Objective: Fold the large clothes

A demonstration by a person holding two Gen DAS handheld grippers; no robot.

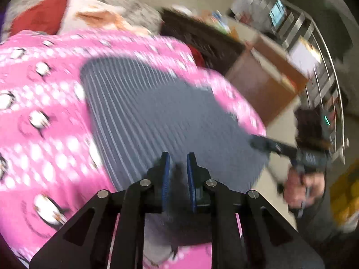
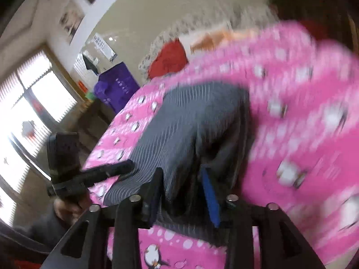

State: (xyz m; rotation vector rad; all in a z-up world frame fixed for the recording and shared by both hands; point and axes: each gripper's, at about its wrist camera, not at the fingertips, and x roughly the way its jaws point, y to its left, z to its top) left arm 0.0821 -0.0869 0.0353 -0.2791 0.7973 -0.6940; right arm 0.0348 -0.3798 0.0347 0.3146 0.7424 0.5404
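A grey garment with thin white stripes [image 1: 145,103] lies on a pink penguin-print cover [image 1: 40,103]. My left gripper [image 1: 178,159] is shut on a dark fold of the garment's near edge. In the right wrist view the same striped garment [image 2: 179,121] bunches up between the jaws of my right gripper [image 2: 182,174], which is shut on it. The right gripper also shows in the left wrist view [image 1: 269,144] at the garment's right edge. The left gripper shows in the right wrist view [image 2: 119,168] at the garment's left edge. Both views are blurred.
A red, white and orange cushion [image 1: 67,15] lies beyond the pink cover. A brown cabinet [image 1: 264,83] and metal racks [image 1: 323,71] stand to the right. A purple bag [image 2: 116,87] and bright windows [image 2: 29,103] are to the left in the right wrist view.
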